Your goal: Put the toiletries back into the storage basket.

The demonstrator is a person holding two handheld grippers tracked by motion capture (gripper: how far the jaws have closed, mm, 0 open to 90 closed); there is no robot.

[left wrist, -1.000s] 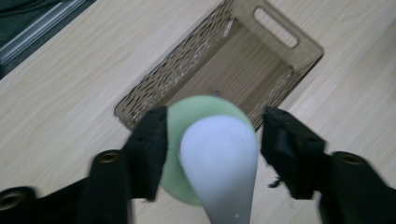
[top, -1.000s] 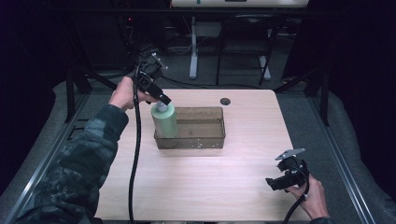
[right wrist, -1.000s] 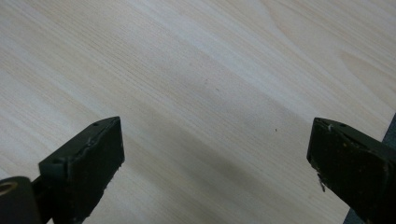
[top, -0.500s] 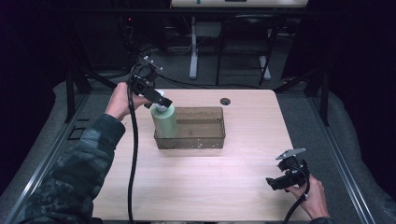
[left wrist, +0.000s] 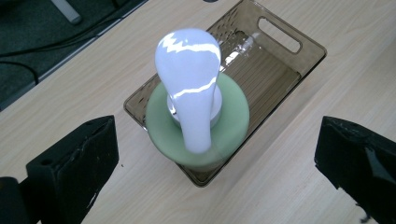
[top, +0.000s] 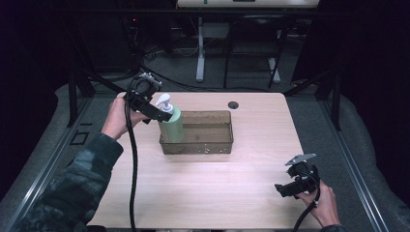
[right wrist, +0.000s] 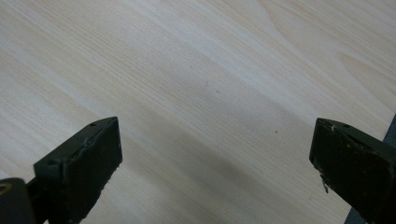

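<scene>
Our left gripper [left wrist: 205, 163] hangs spread wide just above the bottle [left wrist: 198, 126], which stands upright in the near end of the tray [left wrist: 280, 65], likely just set there. Our right gripper [right wrist: 215, 172], also spread, idles over bare table [right wrist: 196, 84]. The pump head hides the bottle's body, and we cannot read any label.
</scene>
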